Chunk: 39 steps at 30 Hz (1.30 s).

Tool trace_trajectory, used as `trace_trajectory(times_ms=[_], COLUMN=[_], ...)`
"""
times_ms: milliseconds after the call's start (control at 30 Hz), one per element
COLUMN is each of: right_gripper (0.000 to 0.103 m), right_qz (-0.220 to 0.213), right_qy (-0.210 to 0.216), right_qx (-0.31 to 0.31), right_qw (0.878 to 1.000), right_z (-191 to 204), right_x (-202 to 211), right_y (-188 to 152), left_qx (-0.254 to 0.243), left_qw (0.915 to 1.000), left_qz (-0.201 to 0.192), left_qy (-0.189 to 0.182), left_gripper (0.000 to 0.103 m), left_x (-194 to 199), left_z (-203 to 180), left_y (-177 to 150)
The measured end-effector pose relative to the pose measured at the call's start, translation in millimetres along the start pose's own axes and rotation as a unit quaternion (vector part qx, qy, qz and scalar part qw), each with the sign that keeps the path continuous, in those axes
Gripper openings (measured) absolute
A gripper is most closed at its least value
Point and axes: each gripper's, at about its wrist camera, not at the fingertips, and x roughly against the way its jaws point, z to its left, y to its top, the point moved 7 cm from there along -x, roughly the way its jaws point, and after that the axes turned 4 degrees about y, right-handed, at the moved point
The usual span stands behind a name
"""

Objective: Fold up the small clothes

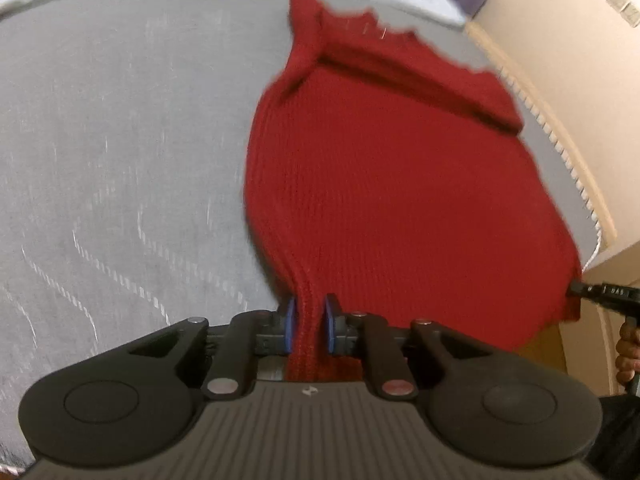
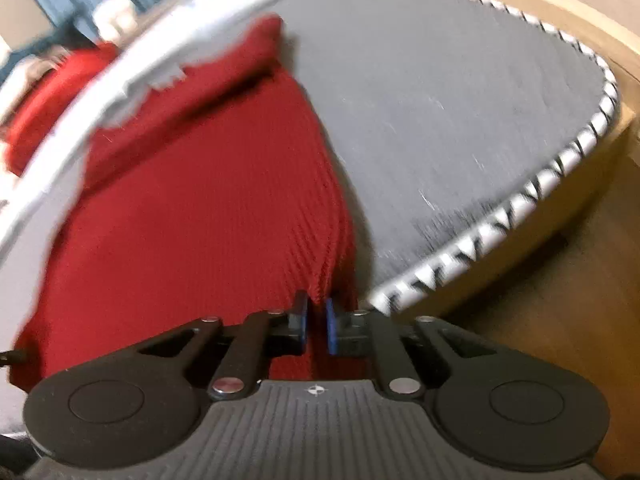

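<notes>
While it lies spread over the grey mattress (image 1: 120, 120), the red knitted garment (image 1: 380, 200) has its near edge lifted at both corners; the left claw (image 1: 310, 326) is nearly closed, its blue pads (image 1: 291, 320) pinching a ribbed fold of the hem; the right claw (image 2: 316, 320) pinches the opposite corner the same way; the left wrist view alone shows a folded band across the garment's far end, the other claw's tip (image 1: 600, 294) at the knit's right corner, and a hand (image 1: 628, 356); only the right wrist view shows the mattress's corded edge (image 2: 520, 208), a second red cloth (image 2: 52, 100) beyond a pale sheet (image 2: 160, 60), and wooden flooring (image 2: 560, 300).
</notes>
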Motion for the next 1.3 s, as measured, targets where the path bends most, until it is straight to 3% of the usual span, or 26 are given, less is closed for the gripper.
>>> trace_trajectory(times_ms=[100,233,300,367,433,467,500,567,667,733,900,1133,1300], right_gripper=[0.017,0.019,0.034,0.034,0.025,0.014,0.008,0.007,0.006,0.006,0.005,0.004,0.004], right_qz=[0.005,0.014,0.020,0.028,0.028,0.029,0.027,0.022,-0.004,-0.040,-0.111,-0.195,-0.250], right_qy=[-0.011,-0.037,-0.048,-0.049,-0.045,-0.039,-0.038,-0.035,-0.004,0.043,0.162,0.203,0.228], right_qx=[0.032,0.048,0.047,0.048,0.058,0.063,0.069,0.070,0.054,0.032,-0.016,-0.001,-0.002], right_qw=[0.999,0.998,0.998,0.997,0.997,0.997,0.997,0.997,0.999,0.998,0.980,0.959,0.941], right_z=[6.9,6.1,3.4,2.5,4.9,7.2,9.3,10.1,17.4,26.6,46.2,56.7,43.0], right_x=[-3.2,-3.7,-7.1,-10.8,-11.5,-11.0,-9.1,-1.2,28.0,60.2,129.1,219.1,284.1], right_y=[-4.1,-6.6,-7.5,-9.4,-10.3,-10.5,-10.1,-8.8,3.7,20.6,54.5,64.2,52.0], left_qx=[-0.024,0.001,0.008,0.006,-0.011,-0.021,-0.029,-0.046,-0.064,-0.075,-0.098,-0.080,-0.036], left_qw=[0.9988,0.9992,0.9992,0.9991,0.9988,0.9987,0.9986,0.9980,0.9970,0.9952,0.9860,0.9721,0.9626], left_qz=[0.023,0.015,0.013,0.019,0.018,0.015,0.010,-0.005,-0.035,-0.063,-0.126,-0.196,-0.225], left_qy=[0.035,0.036,0.037,0.037,0.044,0.044,0.044,0.043,0.026,0.000,-0.050,-0.101,-0.146], left_gripper=[0.023,0.025,0.025,0.025,0.024,0.014,0.012,0.011,0.011,0.010,0.009,0.009,0.009], left_x=[-10.4,-4.1,-3.7,-6.0,-7.8,-8.7,-8.0,1.6,30.1,57.5,119.5,212.1,277.5], left_z=[2.9,13.4,16.0,14.7,10.8,10.1,6.5,-0.9,-16.3,-29.2,-56.0,-46.9,-21.3], left_y=[-9.9,-7.4,-7.7,-9.5,-10.1,-8.9,-7.1,-2.0,14.3,29.1,49.7,55.3,48.2])
